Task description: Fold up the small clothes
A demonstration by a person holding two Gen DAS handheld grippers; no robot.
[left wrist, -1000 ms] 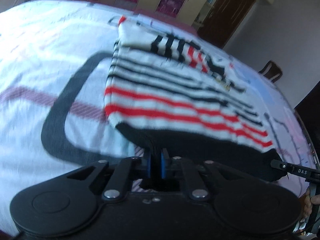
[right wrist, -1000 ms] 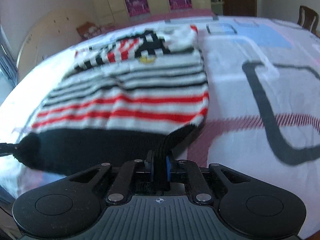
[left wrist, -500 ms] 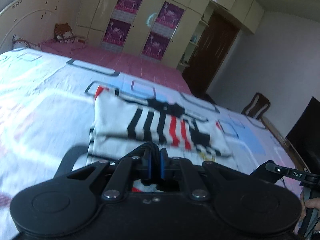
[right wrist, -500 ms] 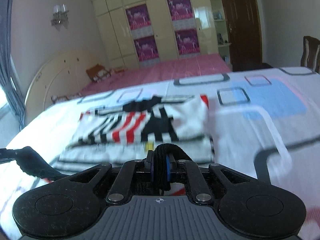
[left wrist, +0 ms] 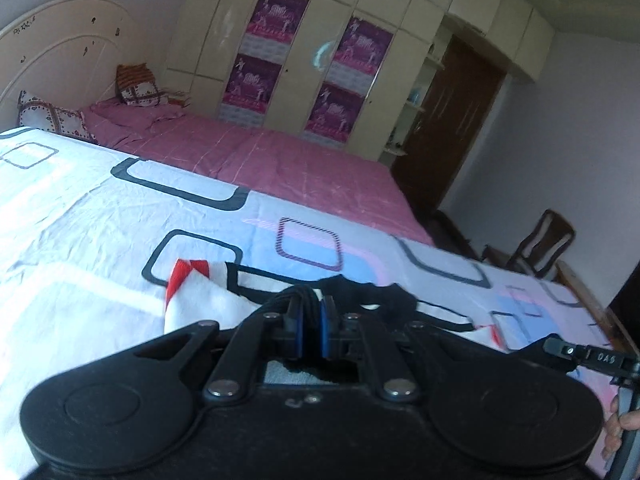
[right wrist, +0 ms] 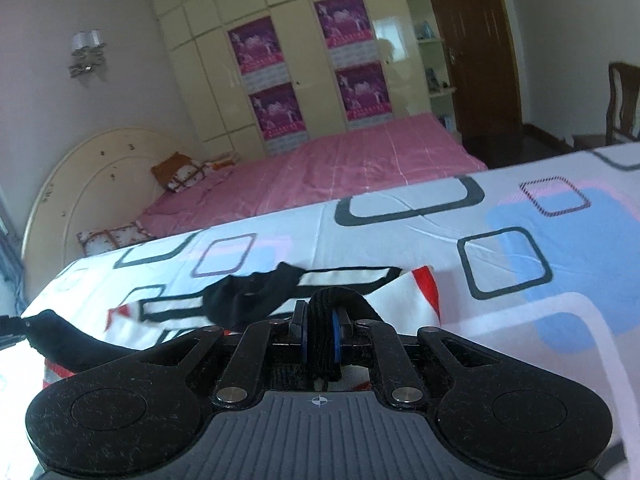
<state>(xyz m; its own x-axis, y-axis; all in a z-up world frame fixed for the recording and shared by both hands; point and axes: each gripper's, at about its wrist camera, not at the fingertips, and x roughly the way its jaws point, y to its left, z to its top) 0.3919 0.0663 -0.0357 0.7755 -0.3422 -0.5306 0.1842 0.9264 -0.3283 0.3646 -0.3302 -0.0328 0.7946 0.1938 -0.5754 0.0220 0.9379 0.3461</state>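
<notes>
A small striped sweater (left wrist: 200,300), white with red and black stripes and a black hem, lies on the patterned bedsheet (left wrist: 80,220). My left gripper (left wrist: 309,322) is shut on the black hem at one corner. My right gripper (right wrist: 320,330) is shut on the black hem (right wrist: 322,320) at the other corner. Both hold the hem low over the sweater's far part, near its black collar (right wrist: 248,292). The sweater (right wrist: 412,296) shows white and red to the right of the right gripper. Most of the sweater is hidden under the grippers.
A pink bed (left wrist: 248,160) with pillows (left wrist: 136,88) lies beyond the sheet, then a cream wardrobe (right wrist: 304,64) with purple posters. A brown door (left wrist: 452,120) and a wooden chair (left wrist: 548,244) stand to the right. The right gripper's tool (left wrist: 588,358) shows at the left view's right edge.
Both grippers have carried the black hem forward over the sweater toward its collar end. The striped body, spread in view before, is now mostly hidden beneath them.
</notes>
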